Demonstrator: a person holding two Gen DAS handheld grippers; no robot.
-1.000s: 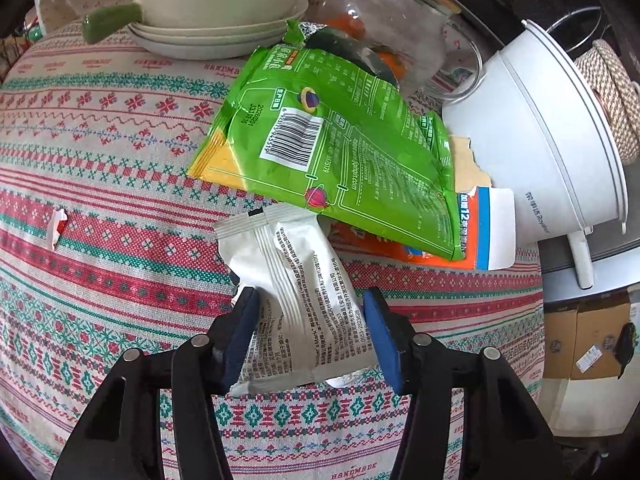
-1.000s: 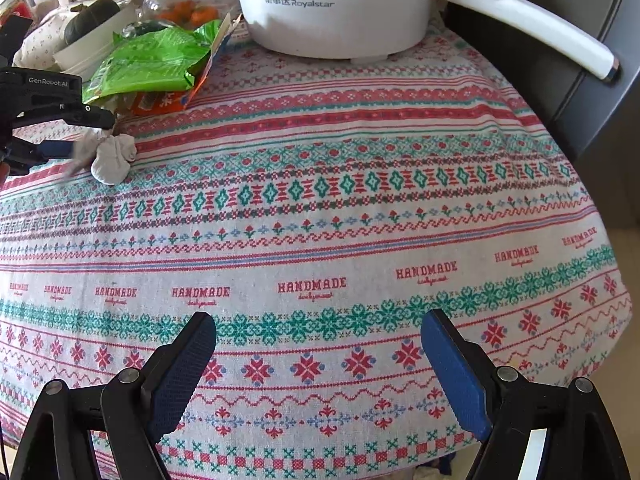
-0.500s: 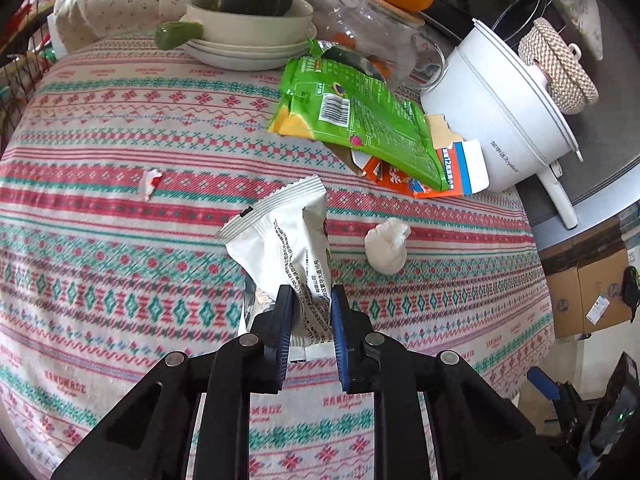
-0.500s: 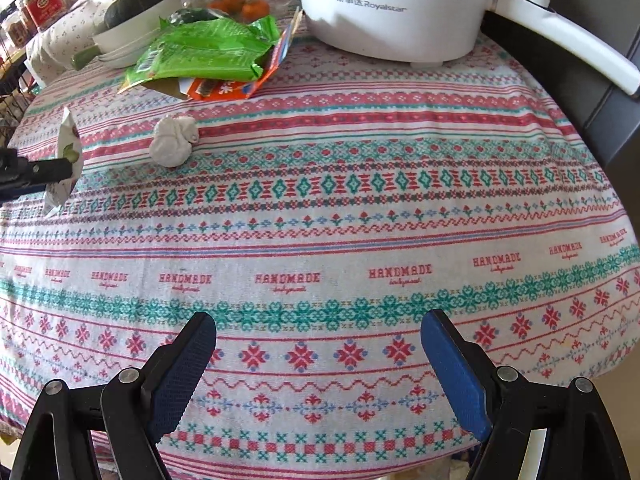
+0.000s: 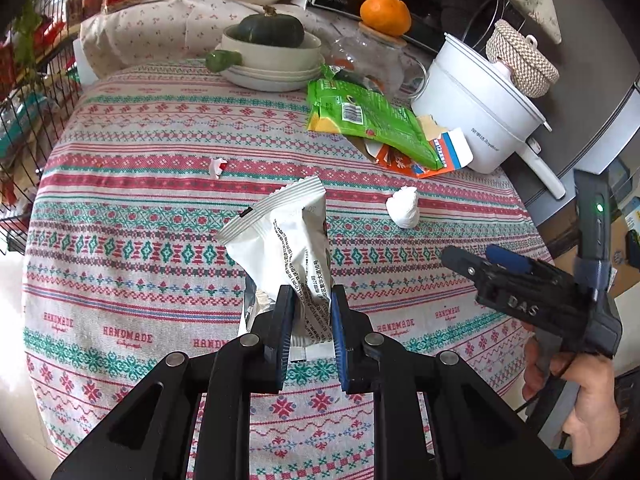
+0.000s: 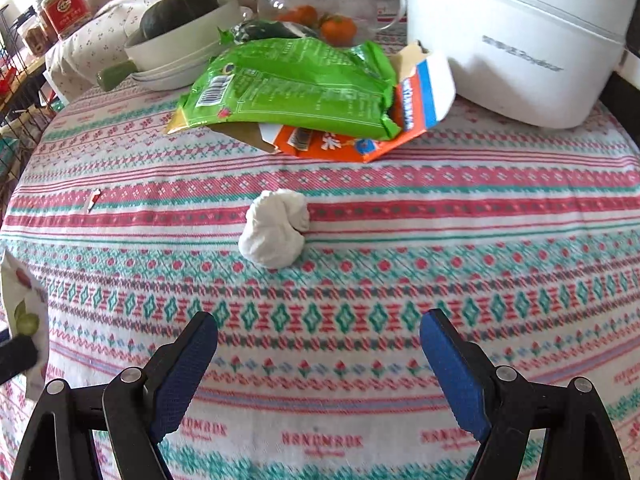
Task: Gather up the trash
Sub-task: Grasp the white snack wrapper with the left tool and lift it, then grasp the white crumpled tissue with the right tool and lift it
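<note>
L gripper (image 5: pixel 308 320) clamps white wrapper (image 5: pixel 284 236); R gripper (image 6: pixel 318 344) agape.

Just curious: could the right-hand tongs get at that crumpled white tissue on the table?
Probably yes: the right tongs are open, the crumpled tissue lies straight ahead, and only bare tablecloth is between them.

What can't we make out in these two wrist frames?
- Left wrist: lower end of the white wrapper is hidden between the left gripper pads.
- Both views: orange carton mostly covered by the green bag.
- Left wrist: small red-white scrap too small to identify.
- No bin in either view.
- Right wrist: white pot cut by the frame edge.
</note>
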